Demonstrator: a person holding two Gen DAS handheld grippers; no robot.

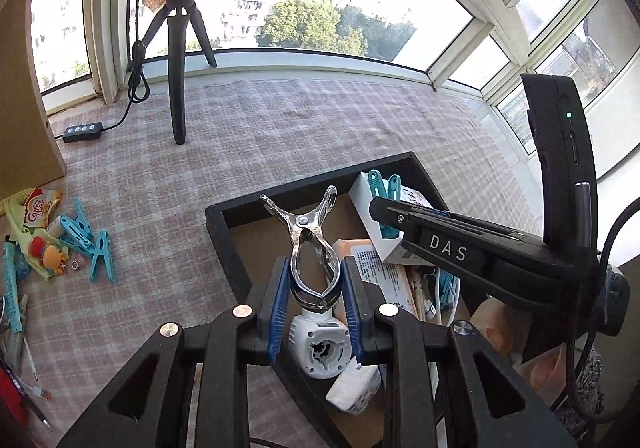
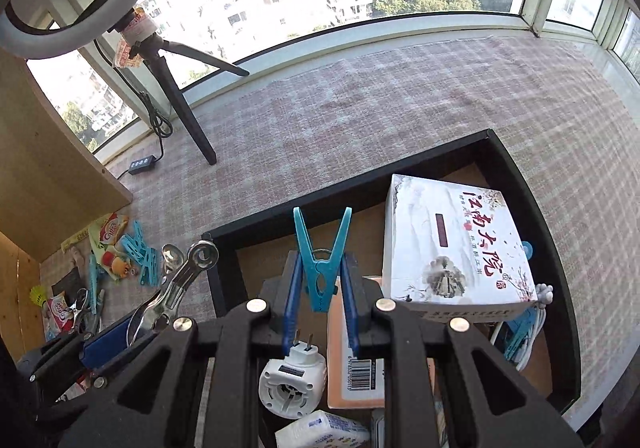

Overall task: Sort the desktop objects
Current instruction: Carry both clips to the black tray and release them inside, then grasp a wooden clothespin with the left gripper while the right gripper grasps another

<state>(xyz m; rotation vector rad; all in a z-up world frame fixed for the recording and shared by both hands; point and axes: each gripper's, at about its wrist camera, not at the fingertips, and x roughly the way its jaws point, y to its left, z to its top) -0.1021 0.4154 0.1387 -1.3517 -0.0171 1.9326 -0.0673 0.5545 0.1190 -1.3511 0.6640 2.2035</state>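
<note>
My left gripper point(image 1: 314, 298) is shut on a shiny metal clip point(image 1: 310, 244) and holds it above the black tray point(image 1: 224, 213). My right gripper point(image 2: 320, 300) is shut on a blue plastic clothespin point(image 2: 320, 268), also above the tray point(image 2: 256, 228). The right gripper point(image 1: 440, 236) shows in the left wrist view, and the metal clip point(image 2: 176, 288) shows at lower left in the right wrist view. In the tray lie a white printed box point(image 2: 452, 244), a white plug adapter point(image 2: 292, 380), an orange packet point(image 2: 352, 376) and a tissue pack point(image 1: 354, 388).
A pile of blue clothespins point(image 1: 90, 242), snack packets point(image 1: 38, 205), pens and small toys lies on the checked cloth at the left. A black tripod point(image 1: 178, 59) with a cable and remote point(image 1: 82, 131) stands at the back. A wooden shelf point(image 2: 44, 167) is at the left.
</note>
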